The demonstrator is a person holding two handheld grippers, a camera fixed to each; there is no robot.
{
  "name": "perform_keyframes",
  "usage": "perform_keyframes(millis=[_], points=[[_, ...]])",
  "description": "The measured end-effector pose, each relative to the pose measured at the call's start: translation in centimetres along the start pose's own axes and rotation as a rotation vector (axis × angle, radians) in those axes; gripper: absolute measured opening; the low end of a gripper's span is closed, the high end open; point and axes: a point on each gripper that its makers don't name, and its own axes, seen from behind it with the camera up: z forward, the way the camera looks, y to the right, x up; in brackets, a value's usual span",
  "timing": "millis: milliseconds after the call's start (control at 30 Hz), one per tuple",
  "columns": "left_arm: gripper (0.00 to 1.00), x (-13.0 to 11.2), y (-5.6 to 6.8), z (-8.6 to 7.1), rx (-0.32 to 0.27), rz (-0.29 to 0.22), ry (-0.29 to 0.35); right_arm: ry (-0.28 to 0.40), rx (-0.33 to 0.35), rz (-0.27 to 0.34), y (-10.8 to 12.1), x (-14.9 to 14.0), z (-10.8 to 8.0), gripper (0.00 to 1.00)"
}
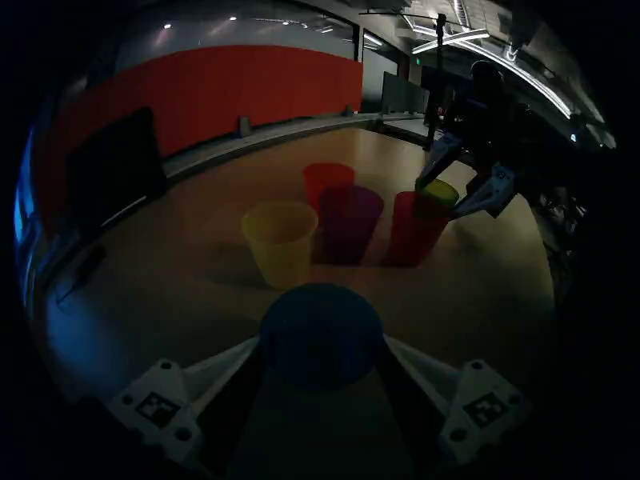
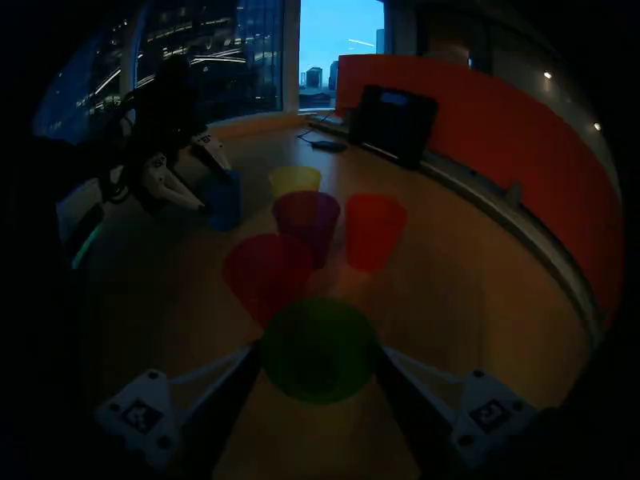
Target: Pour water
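gripping a blue cup (image 1: 320, 324), the left tongs (image 1: 320, 342) have a finger pressed on each side of it, low in the left gripper view. the right tongs (image 2: 320, 352) are clamped the same way on a green cup (image 2: 320, 344) in the right gripper view. four more cups stand upright in a tight cluster on the wooden counter (image 1: 488, 296) between the two held cups: a yellow cup (image 1: 280, 240), a purple cup (image 1: 350, 222), an orange cup (image 1: 328, 180) and a red cup (image 1: 414, 230). the purple cup sits in the middle, touching or nearly touching its neighbours. from the left gripper view the green cup shows at the far side of the cluster, just beside the red cup's rim, held by the other tongs with a dark figure behind them. from the right gripper view the blue cup stands near the yellow cup. the light is dim; i cannot tell whether any cup holds water. a dark screen (image 2: 396, 120) leans against a red wall (image 2: 512, 128) at the counter's edge.
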Motion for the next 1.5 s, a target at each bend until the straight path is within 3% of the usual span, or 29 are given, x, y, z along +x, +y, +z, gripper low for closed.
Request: perform_keyframes(millis=[367, 700, 1267, 1500], points=[[0.86, 0.3, 0.3, -0.1, -0.003, 0.000, 0.010, 0.028, -0.001, 0.009, -0.4, 0.0, 0.1, 0.94], [0.86, 2.1, 0.7, -1.5, 0.009, -0.011, 0.067, 0.078, -0.029, -0.003, -0.5, 1.3, -1.7, 0.94], [0.87, 8.2, 0.6, -4.9, 0.088, -0.036, 0.247, 0.241, -0.101, -0.018, -0.7, 8.5, -5.8, 0.93], [0.87, 11.0, 0.5, -6.9, 0.117, -0.021, 0.316, 0.295, -0.117, -0.044, -1.1, 11.3, -7.4, 0.93]])
